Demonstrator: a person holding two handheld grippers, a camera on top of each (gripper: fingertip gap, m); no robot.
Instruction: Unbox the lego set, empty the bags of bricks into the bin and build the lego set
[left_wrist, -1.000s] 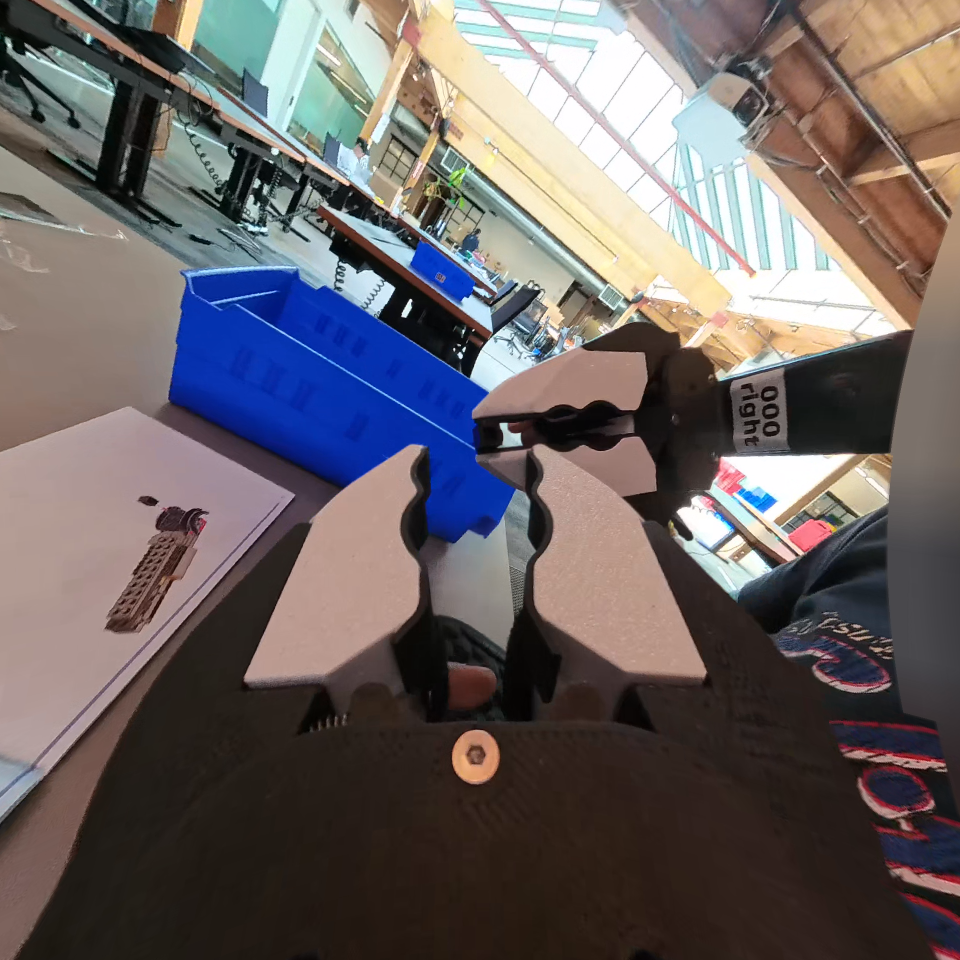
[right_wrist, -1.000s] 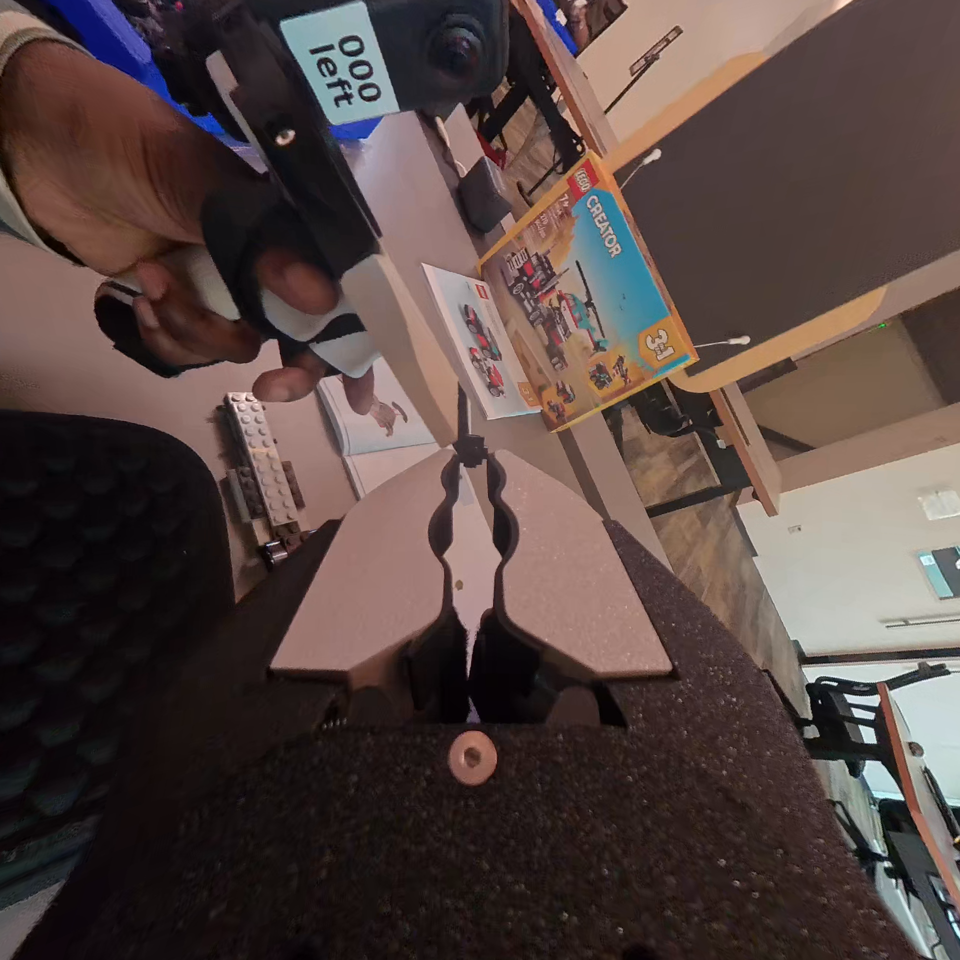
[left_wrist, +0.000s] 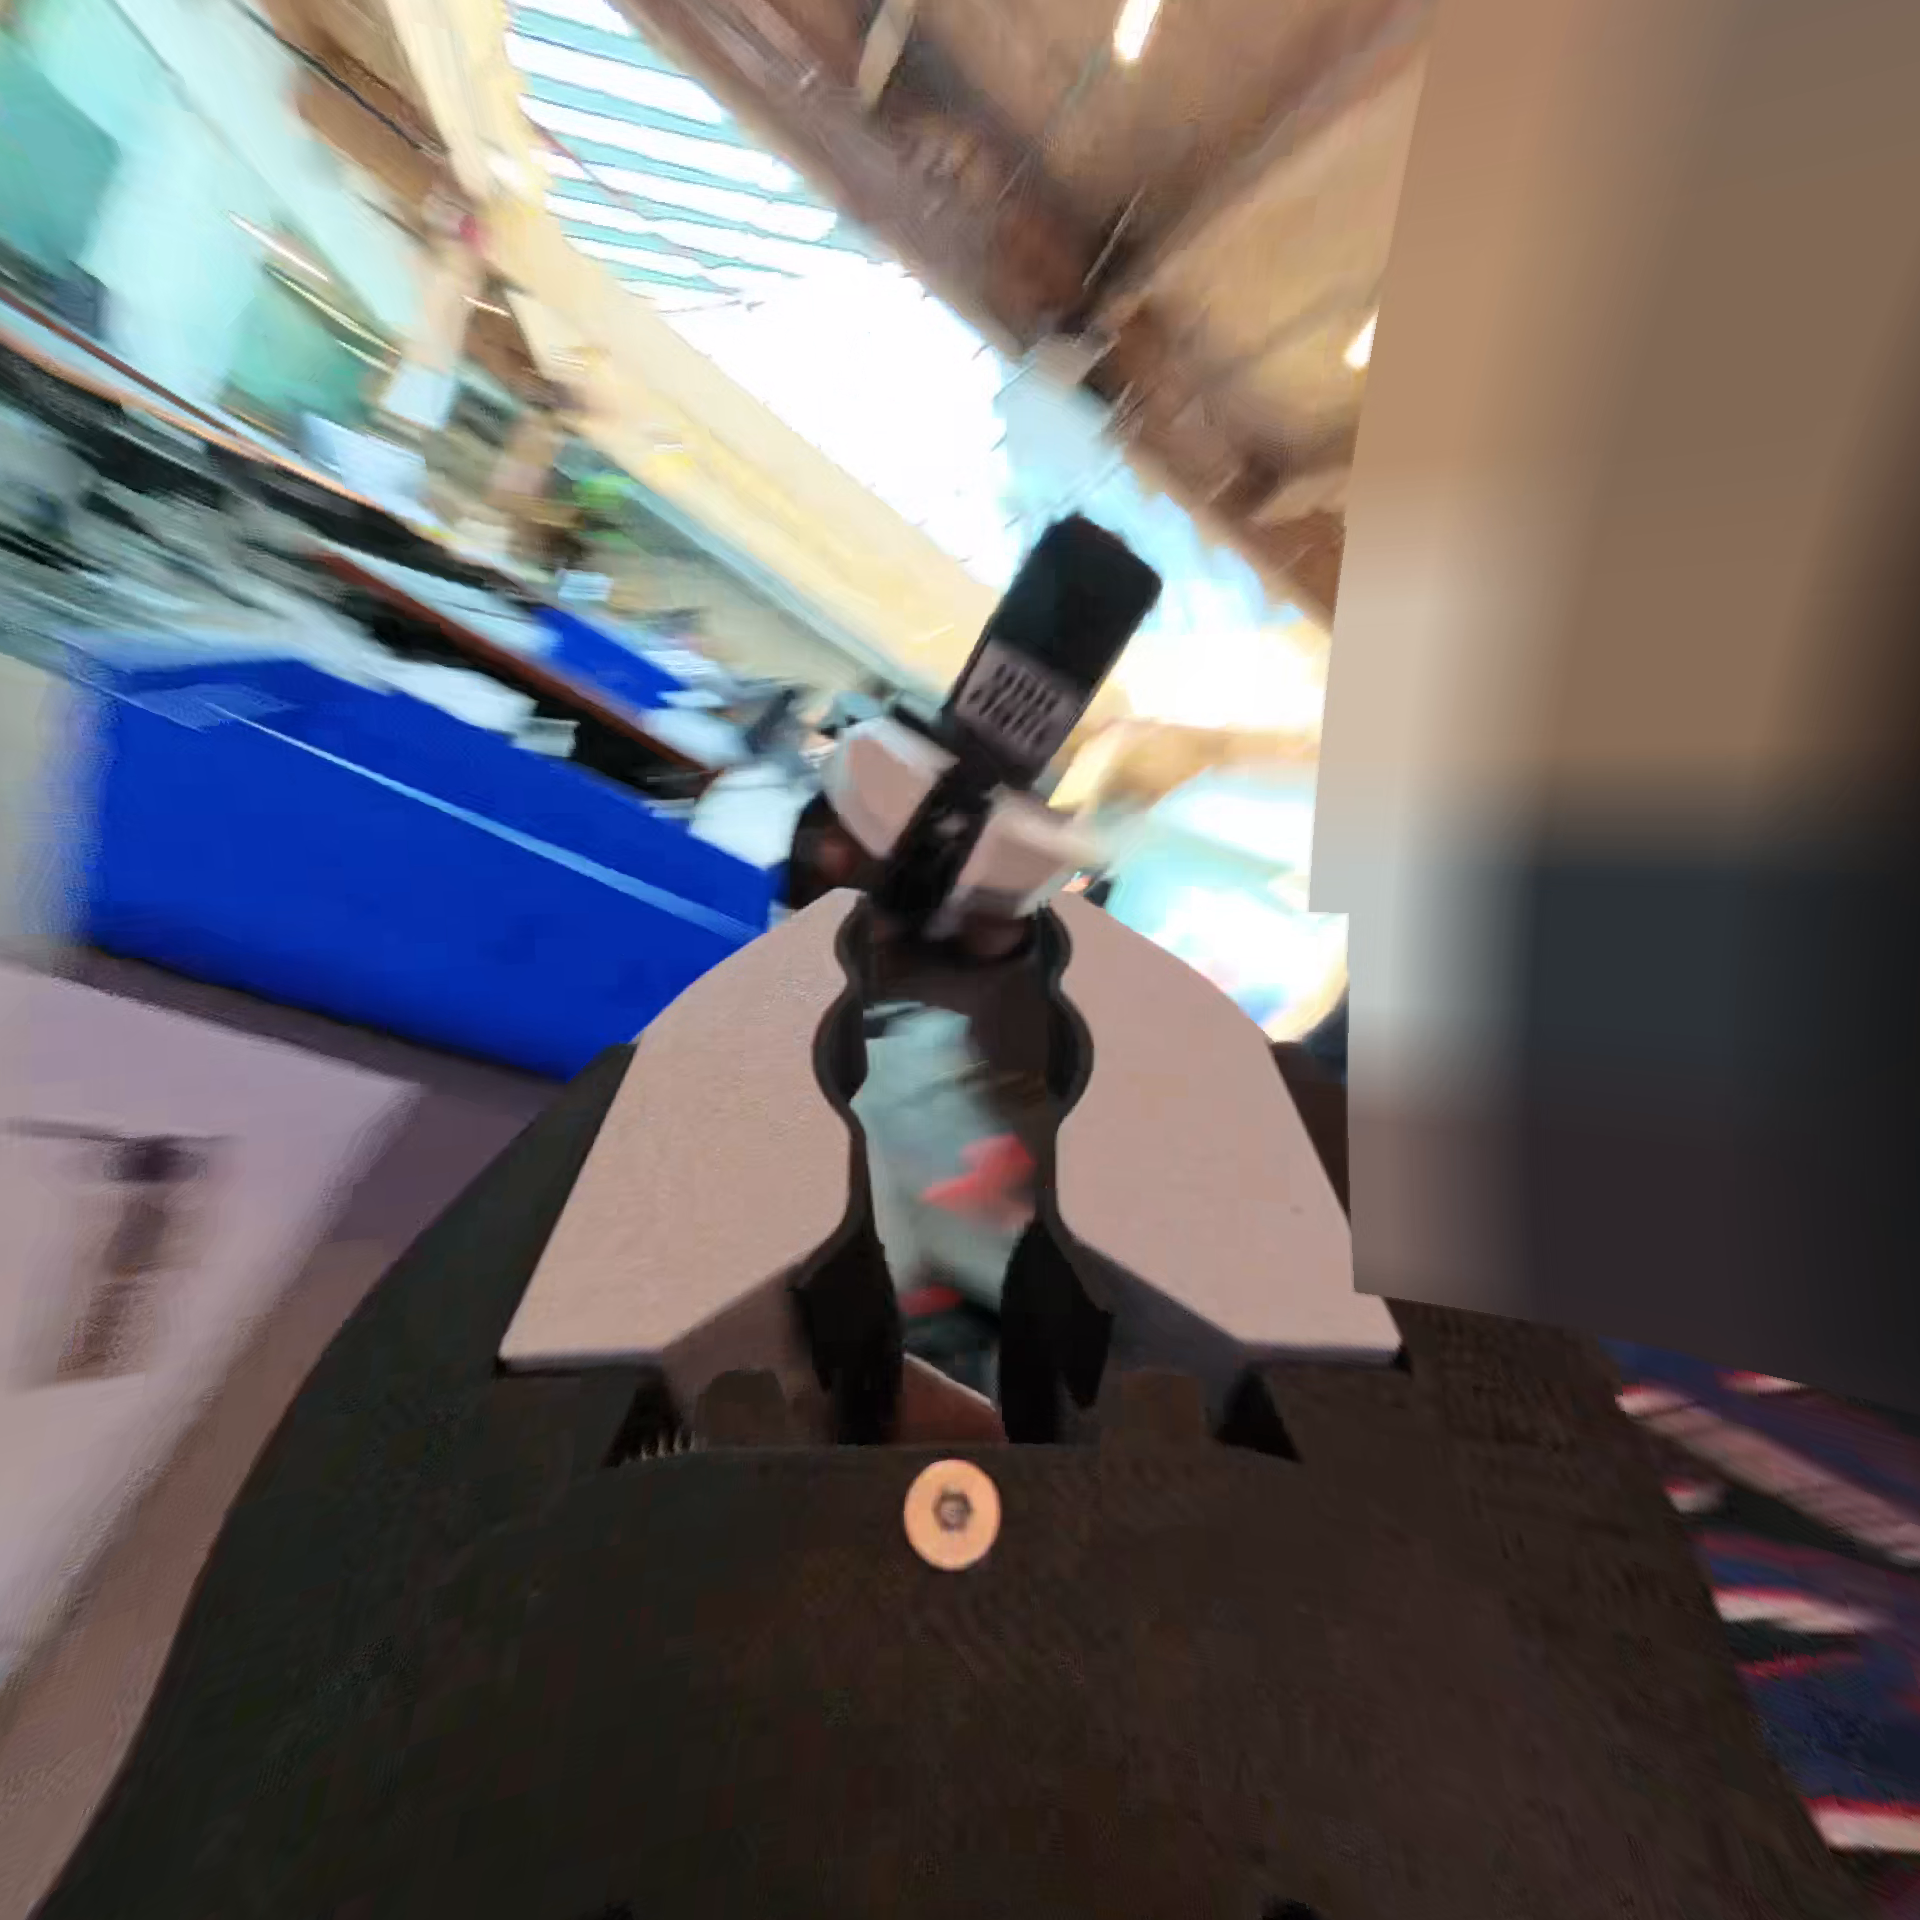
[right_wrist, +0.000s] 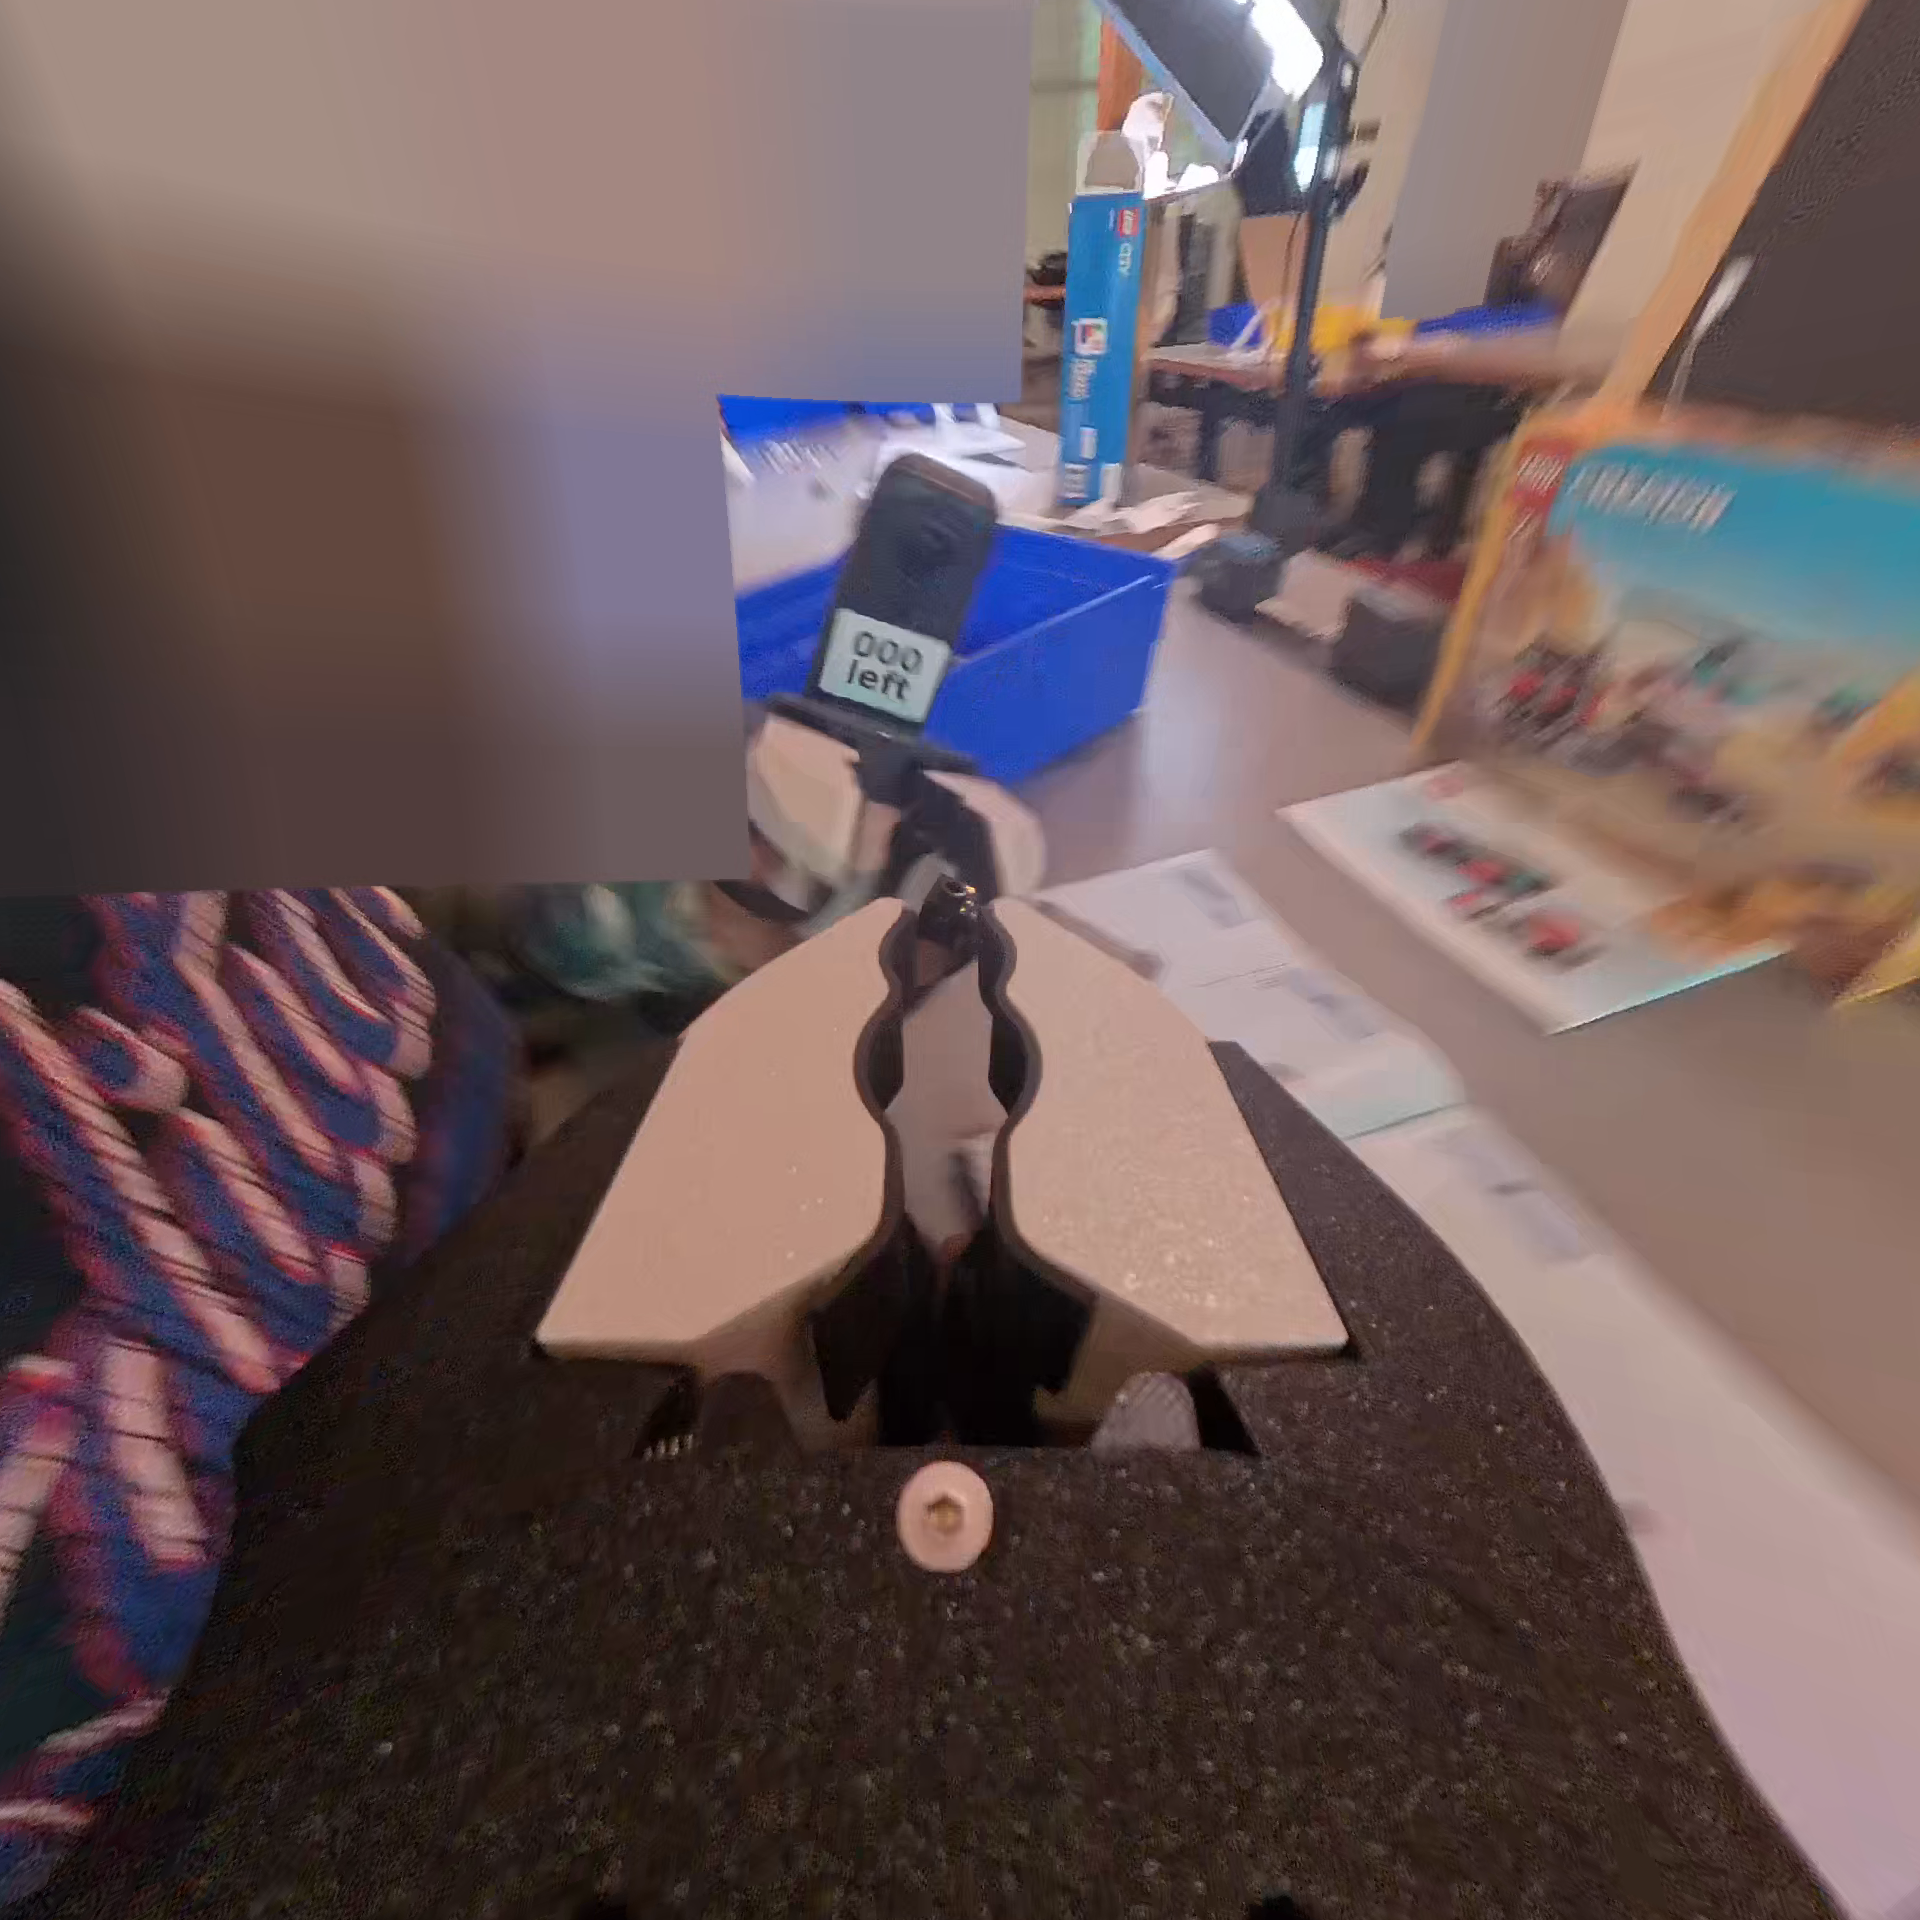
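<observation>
Pinching a small black piece (right_wrist: 951, 916) in my right hand-held gripper (right_wrist: 945, 914), facing my left hand-held gripper (left_wrist: 951, 925), unclenched, beside the blue bin (left_wrist: 395, 873)

Bin (right_wrist: 1049, 665) on table (right_wrist: 1226, 769) behind left gripper (right_wrist: 904, 831); set box (right_wrist: 1704, 707) right, booklet (right_wrist: 1507, 894) before it.

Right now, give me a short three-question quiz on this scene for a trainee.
1. True or false: in the right wrist view, the blue plastic bin lies behind the left gripper.
2. What does the right gripper pinch at its tips? A small black piece; B red brick; C booklet.
3. Fill in: the colourful cardboard lego box stands to the bin's ___.
Key: 1 true; 2 A; 3 right.
</observation>
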